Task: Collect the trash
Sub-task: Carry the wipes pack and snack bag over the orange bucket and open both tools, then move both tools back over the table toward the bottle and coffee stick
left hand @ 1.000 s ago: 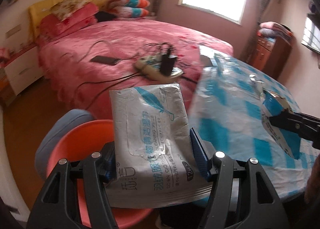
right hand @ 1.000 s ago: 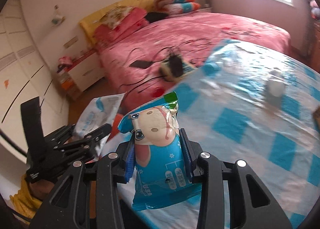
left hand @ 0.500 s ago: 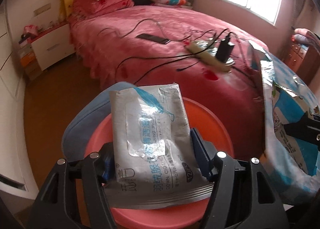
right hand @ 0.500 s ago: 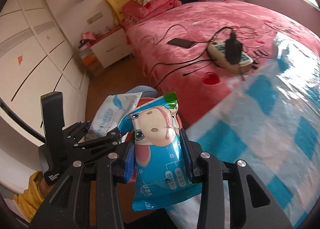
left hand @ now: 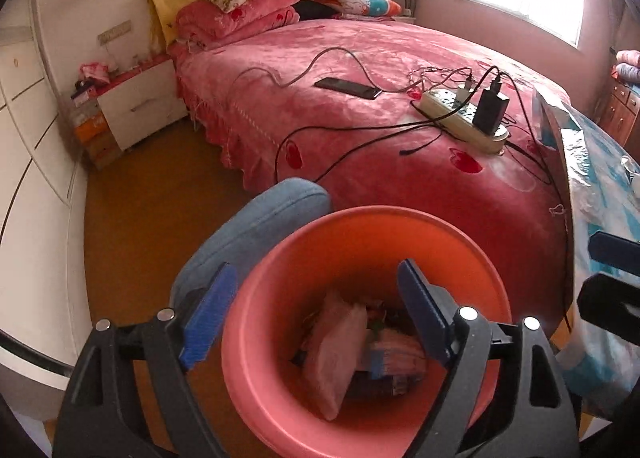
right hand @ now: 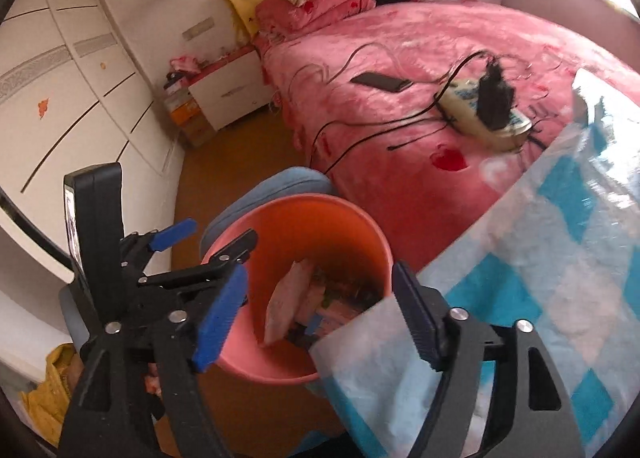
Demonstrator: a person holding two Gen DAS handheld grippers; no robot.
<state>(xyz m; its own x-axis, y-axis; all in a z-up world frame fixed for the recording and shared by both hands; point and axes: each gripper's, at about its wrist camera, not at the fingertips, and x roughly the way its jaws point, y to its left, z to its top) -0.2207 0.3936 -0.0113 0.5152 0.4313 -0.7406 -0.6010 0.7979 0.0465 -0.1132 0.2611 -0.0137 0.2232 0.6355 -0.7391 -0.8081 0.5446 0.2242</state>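
Bin (left hand: 280, 258): round, smooth orange-pink plastic, on the floor (left hand: 152, 225) beside the bed (left hand: 400, 69). Landmark for everything below.

In the bin: a flat pale wipes pack (left hand: 334, 354) standing on edge against the near-left wall, and crumpled wrappers (left hand: 394, 354) piled to its right at the bottom. From the right wrist view the pack (right hand: 288, 302) leans the same way.

Left gripper (left hand: 316, 322): directly above the bin mouth, blue ribbed pads spread wide, nothing between them. Also seen side-on at the bin's left rim (right hand: 208, 242).

Right gripper (right hand: 320, 312): over the bin's right rim, pads apart, empty. The table's glossy blue-and-white checked plastic cover (right hand: 560, 258) hangs just right of the bin, its corner draped between the gripper's fingers.

Blue fabric cushion (left hand: 256, 225), rounded, touching the bin's far-left side.

Beyond the bin, on the plush pink bedspread: phone (left hand: 347, 88), white power strip (left hand: 460, 119) with black charger, loose cables.
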